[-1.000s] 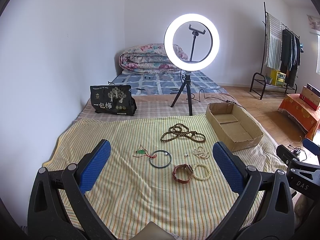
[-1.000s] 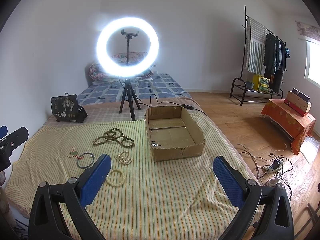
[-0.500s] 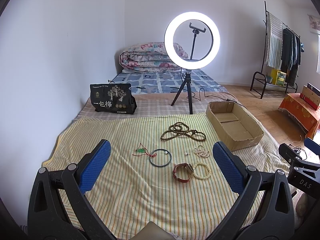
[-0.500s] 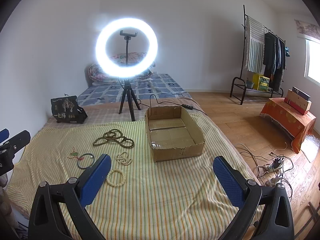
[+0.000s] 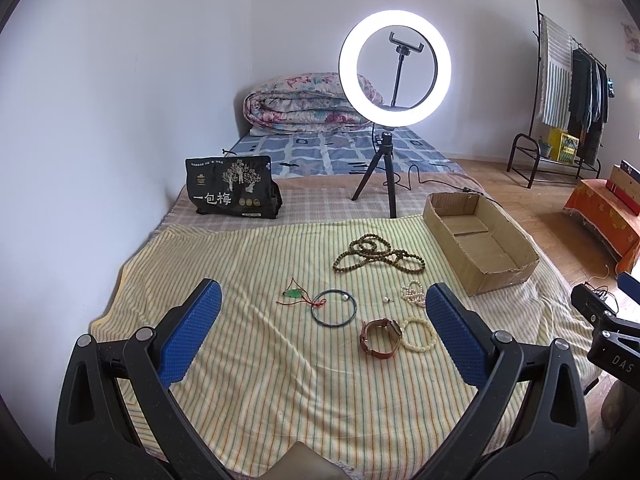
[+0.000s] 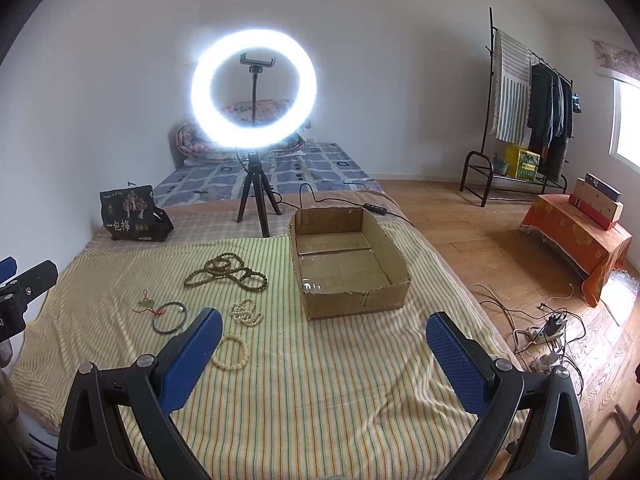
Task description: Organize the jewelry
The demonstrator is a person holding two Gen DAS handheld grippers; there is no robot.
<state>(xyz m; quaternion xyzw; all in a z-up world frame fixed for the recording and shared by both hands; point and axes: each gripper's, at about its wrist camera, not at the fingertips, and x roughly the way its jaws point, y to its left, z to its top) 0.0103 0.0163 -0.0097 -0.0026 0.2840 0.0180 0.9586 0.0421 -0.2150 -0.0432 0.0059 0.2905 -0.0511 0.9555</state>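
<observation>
Jewelry lies on a yellow striped cloth: a long brown bead necklace, a dark bangle, a green pendant on red cord, a white pearl strand, a cream bead bracelet and a brown leather watch. An open, empty cardboard box sits at the cloth's right. My left gripper is open and empty, held above the near cloth. My right gripper is open and empty, in front of the box. The necklace and bracelet show left of it.
A lit ring light on a tripod stands behind the cloth, its cable trailing past the box. A black printed bag sits at the back left. A folded quilt lies by the wall. Power strips and cables lie on the wooden floor.
Both grippers have stayed open and empty. The left wrist view has drifted slightly; the jewelry and box have not moved.
</observation>
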